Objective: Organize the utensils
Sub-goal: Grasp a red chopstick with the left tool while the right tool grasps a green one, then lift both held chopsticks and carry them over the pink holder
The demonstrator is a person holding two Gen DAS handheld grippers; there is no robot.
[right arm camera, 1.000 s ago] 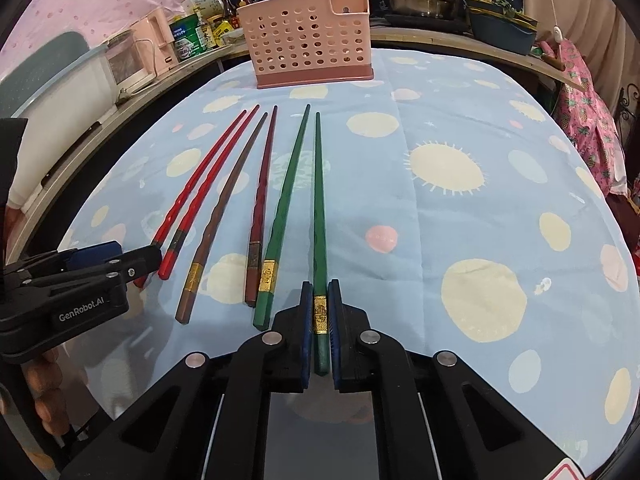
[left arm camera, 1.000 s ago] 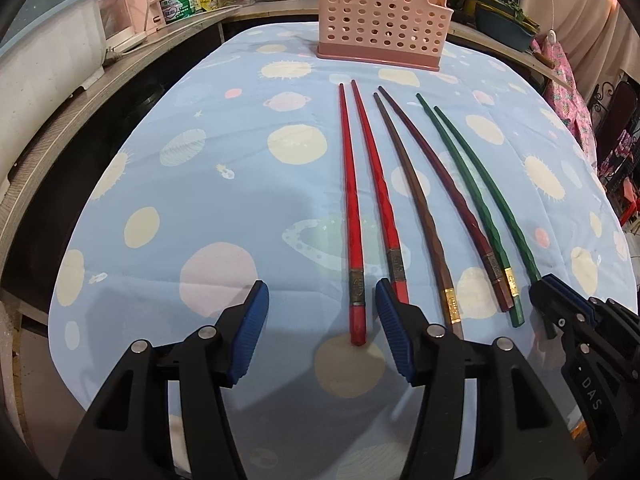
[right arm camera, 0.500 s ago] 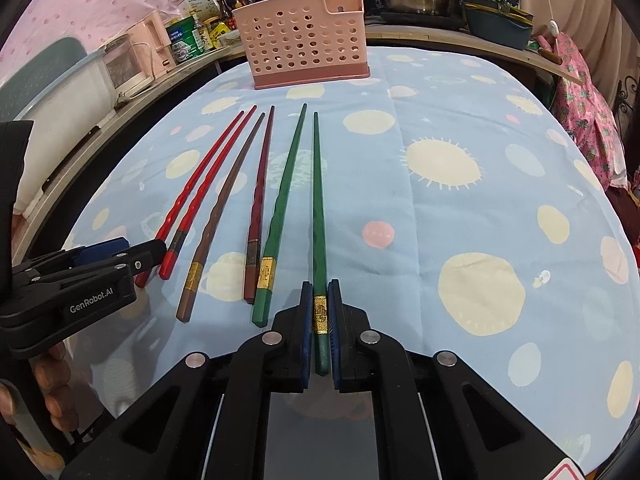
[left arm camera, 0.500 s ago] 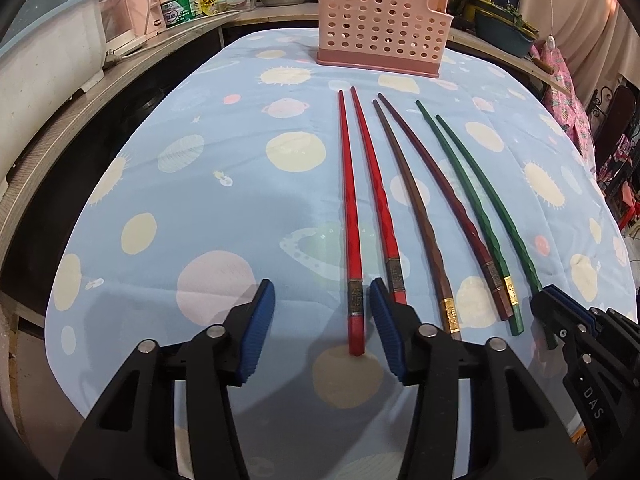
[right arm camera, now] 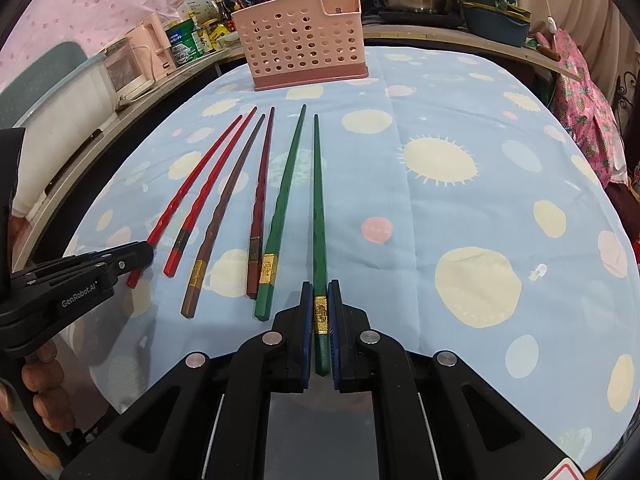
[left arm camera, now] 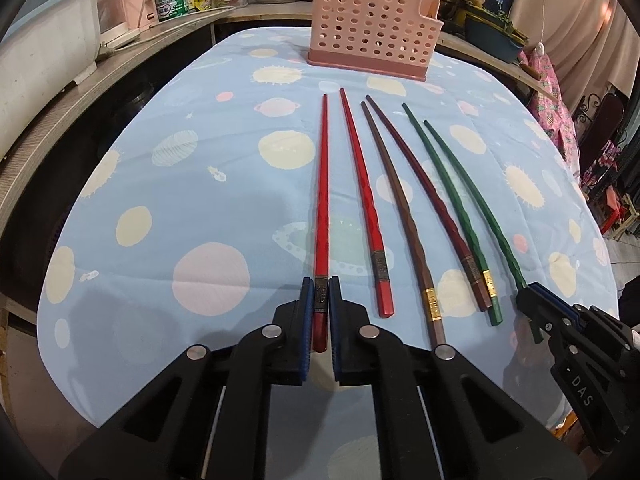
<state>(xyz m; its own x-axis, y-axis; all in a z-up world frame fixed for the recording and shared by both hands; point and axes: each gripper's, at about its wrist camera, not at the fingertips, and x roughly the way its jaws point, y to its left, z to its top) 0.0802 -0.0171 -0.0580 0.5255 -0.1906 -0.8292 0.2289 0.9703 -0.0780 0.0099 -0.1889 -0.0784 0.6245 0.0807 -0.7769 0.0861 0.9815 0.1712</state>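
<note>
Left wrist view shows my left claw (left arm camera: 321, 312) closed on the thick end of the leftmost red faceted chopstick (left arm camera: 322, 208), the blue pads pressed against both sides just at its dark metal band, with the butt end poking back between the fingers. Right wrist view shows my right claw (right arm camera: 321, 312) likewise closed on the rightmost dark green chopstick (right arm camera: 318, 216), pinching it at its gold band. Both sticks seem to lie flat on the counter (left arm camera: 168, 208), which is covered with a light blue cloth printed with planets and suns, their tips pointing toward the pink perforated plastic utensil holder (left arm camera: 372, 32) at the far edge. Between my two held sticks lie four more, well apart from the holder: the second red chopstick (left arm camera: 366, 208), a brown chopstick with a gold band (left arm camera: 404, 220), a dark maroon chopstick (left arm camera: 424, 196) and the second green chopstick (left arm camera: 452, 204). I judge the step in hand to be the pickup: both grasps are made, nothing lifted yet. Next I would raise each stick off the cloth, carry it forward, tilt it toward upright and lower it into the holder's open top, keeping the pinch firm so the long thin shaft does not pivot in the pads.
</note>
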